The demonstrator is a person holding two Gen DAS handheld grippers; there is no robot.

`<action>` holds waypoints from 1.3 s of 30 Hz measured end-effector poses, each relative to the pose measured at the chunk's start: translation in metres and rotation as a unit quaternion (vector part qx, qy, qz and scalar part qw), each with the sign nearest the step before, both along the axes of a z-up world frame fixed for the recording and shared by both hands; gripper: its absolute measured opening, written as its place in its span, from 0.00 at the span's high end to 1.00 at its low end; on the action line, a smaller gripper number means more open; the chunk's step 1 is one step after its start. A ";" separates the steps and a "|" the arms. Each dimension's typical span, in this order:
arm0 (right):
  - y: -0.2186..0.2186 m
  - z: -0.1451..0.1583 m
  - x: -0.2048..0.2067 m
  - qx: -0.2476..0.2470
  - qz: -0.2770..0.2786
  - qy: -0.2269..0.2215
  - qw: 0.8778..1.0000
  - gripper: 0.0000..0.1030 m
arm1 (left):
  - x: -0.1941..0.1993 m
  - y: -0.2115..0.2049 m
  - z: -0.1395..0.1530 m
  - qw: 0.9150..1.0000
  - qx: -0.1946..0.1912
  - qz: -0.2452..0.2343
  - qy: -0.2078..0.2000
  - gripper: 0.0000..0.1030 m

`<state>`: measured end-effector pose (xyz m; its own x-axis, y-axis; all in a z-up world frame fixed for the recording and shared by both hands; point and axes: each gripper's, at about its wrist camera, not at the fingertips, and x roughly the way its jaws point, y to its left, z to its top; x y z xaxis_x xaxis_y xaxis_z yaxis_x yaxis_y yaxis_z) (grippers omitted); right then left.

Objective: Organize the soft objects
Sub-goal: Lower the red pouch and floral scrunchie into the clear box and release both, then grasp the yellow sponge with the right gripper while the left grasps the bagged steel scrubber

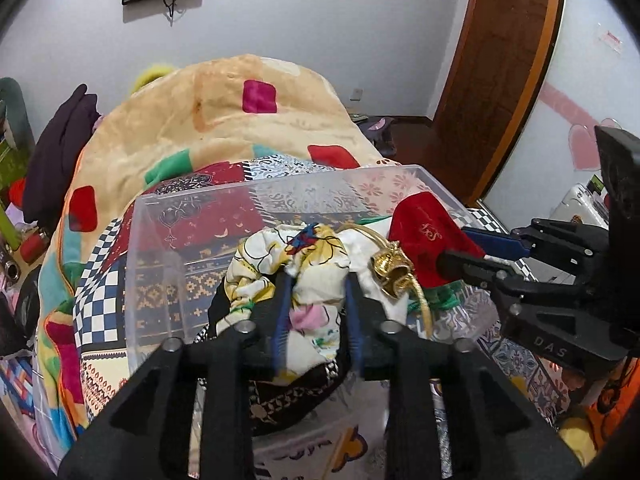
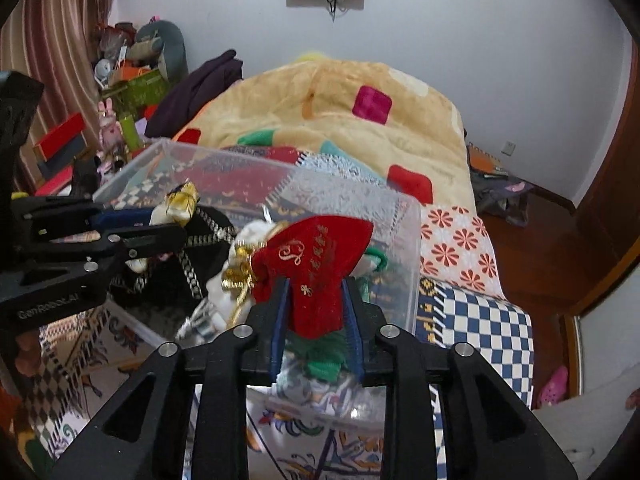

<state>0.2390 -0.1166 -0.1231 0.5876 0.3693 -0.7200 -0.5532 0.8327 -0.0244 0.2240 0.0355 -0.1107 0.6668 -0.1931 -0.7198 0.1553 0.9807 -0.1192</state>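
Note:
A clear plastic box (image 1: 248,196) (image 2: 404,240) stands on the bed and holds soft items. My left gripper (image 1: 316,280) is shut on a white floral cloth (image 1: 304,256) over the box, above a black patterned cloth (image 1: 288,396). My right gripper (image 2: 316,284) is shut on a red velvet pouch (image 2: 316,256) with gold cords and bells (image 1: 390,266), over the box's right side. The pouch also shows in the left wrist view (image 1: 424,236), and the right gripper (image 1: 460,248) enters there from the right. The left gripper (image 2: 160,224) shows in the right wrist view with the floral cloth (image 2: 180,200).
A beige blanket (image 1: 224,120) with coloured squares is heaped behind the box. A patterned quilt (image 2: 476,320) covers the bed. Clutter and boxes (image 2: 120,92) stand at the left by a curtain. A wooden door (image 1: 492,72) and dark floor lie to the right.

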 end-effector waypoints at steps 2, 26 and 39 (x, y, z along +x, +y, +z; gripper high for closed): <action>-0.002 0.001 -0.003 -0.005 0.003 0.001 1.000 0.70 | -0.006 -0.001 0.005 1.000 0.000 0.000 -0.007 0.60; -0.043 0.022 -0.079 0.077 -0.016 0.002 0.997 0.17 | -0.112 -0.014 0.047 0.996 -0.010 0.021 -0.083 0.03; -0.043 -0.042 -0.095 0.046 0.004 0.091 0.995 0.40 | -0.116 -0.033 -0.030 1.000 0.000 0.014 0.014 0.03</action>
